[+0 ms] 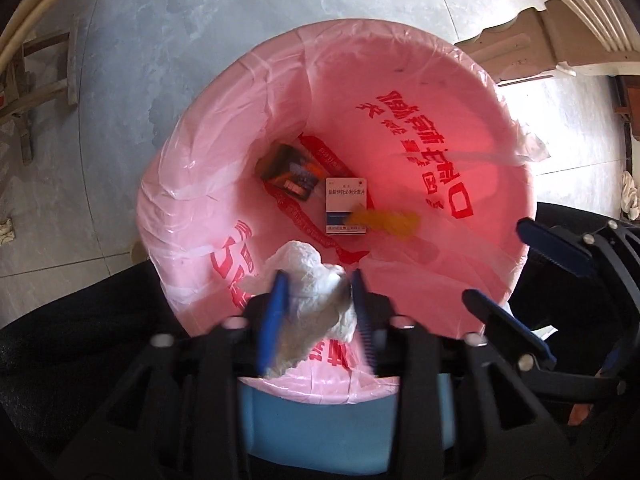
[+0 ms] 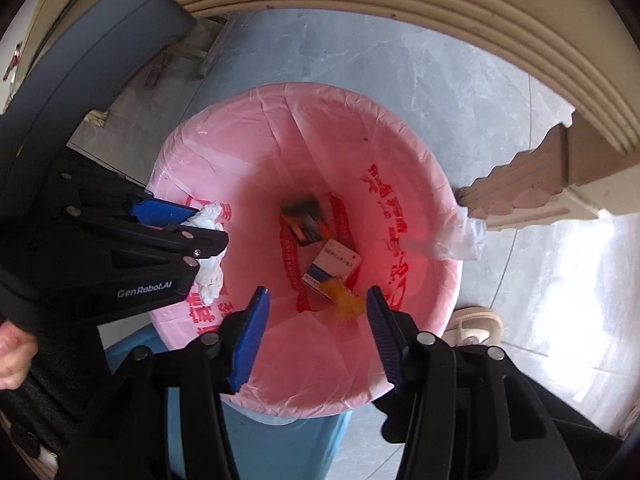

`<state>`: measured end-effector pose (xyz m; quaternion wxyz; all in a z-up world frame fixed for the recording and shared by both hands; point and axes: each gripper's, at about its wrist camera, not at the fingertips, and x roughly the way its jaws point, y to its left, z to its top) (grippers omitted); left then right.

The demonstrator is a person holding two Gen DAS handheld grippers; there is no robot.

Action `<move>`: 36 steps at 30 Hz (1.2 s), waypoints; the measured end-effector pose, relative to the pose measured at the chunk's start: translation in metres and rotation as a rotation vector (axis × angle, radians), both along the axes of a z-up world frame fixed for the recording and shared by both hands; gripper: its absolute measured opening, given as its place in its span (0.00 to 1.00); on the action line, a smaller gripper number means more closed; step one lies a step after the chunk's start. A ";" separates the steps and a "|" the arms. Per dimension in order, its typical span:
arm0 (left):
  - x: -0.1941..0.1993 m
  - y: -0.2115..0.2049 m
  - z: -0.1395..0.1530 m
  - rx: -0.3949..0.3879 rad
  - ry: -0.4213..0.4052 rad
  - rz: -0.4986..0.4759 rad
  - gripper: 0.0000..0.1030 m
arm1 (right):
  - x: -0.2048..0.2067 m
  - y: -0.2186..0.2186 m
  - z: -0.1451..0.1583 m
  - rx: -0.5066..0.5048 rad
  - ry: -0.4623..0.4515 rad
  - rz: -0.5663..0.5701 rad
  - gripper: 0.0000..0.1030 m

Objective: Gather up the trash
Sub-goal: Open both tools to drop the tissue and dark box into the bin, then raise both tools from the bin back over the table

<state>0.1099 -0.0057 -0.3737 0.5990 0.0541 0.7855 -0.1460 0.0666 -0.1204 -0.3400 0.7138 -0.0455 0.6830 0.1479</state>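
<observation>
A blue bin (image 1: 320,420) (image 2: 280,440) lined with a pink bag (image 1: 192,160) (image 2: 240,120) stands below both grippers. My left gripper (image 1: 319,276) (image 2: 208,226) hangs over the near rim, and a crumpled white tissue (image 1: 316,300) (image 2: 208,276) sits loosely between its parted blue fingers. My right gripper (image 2: 317,292) (image 1: 496,260) is open over the bin's mouth with nothing between its fingers. Below it a blurred orange scrap (image 2: 348,302) (image 1: 388,220) is in the bag. At the bottom lie a white-and-blue medicine box (image 1: 346,204) (image 2: 332,266) and a dark packet (image 1: 290,176) (image 2: 306,220).
The bin stands on a grey tiled floor (image 1: 200,40). A cream table edge (image 2: 400,20) and its carved leg (image 2: 520,196) are just beyond it. A pale shoe (image 2: 476,324) rests by the bin's right side. A wooden stool (image 1: 36,80) is at the far left.
</observation>
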 end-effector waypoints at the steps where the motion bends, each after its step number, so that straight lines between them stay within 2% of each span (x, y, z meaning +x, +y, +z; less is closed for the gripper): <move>1: 0.000 0.000 0.000 0.000 0.000 0.001 0.42 | 0.000 0.000 0.001 0.006 0.001 0.000 0.51; 5: -0.001 -0.004 0.002 0.007 -0.011 -0.019 0.49 | 0.001 0.000 -0.002 0.012 0.009 0.000 0.51; 13: -0.006 -0.005 0.006 0.020 -0.035 -0.028 0.49 | 0.000 -0.002 0.003 0.016 -0.003 -0.012 0.51; 16: -0.013 -0.006 0.019 0.060 -0.079 -0.060 0.50 | -0.003 -0.006 0.013 0.014 -0.026 -0.024 0.51; 18: -0.023 -0.005 0.038 0.056 -0.120 -0.093 0.50 | -0.008 -0.010 0.026 0.021 -0.048 -0.032 0.51; 20: -0.031 -0.003 0.062 0.046 -0.161 -0.138 0.51 | -0.015 -0.014 0.048 0.022 -0.087 -0.035 0.51; 22: -0.039 0.005 0.100 0.041 -0.233 -0.184 0.53 | -0.019 -0.020 0.077 0.043 -0.129 -0.042 0.51; 23: -0.041 0.010 0.120 0.035 -0.270 -0.201 0.59 | -0.021 -0.024 0.098 0.060 -0.159 -0.042 0.51; 25: -0.041 0.022 0.166 0.026 -0.359 -0.232 0.65 | -0.023 -0.029 0.140 0.078 -0.233 -0.037 0.63; 27: -0.037 0.035 0.215 0.033 -0.465 -0.260 0.76 | -0.024 -0.032 0.182 0.075 -0.322 -0.021 0.74; 30: -0.018 0.055 0.289 0.064 -0.608 -0.277 0.81 | -0.018 -0.034 0.247 0.080 -0.431 0.017 0.78; 33: 0.007 0.067 0.347 0.058 -0.682 -0.316 0.87 | -0.007 -0.034 0.302 0.095 -0.508 0.049 0.89; 36: 0.037 0.073 0.390 0.012 -0.693 -0.371 0.87 | 0.010 -0.034 0.343 0.126 -0.550 0.058 0.91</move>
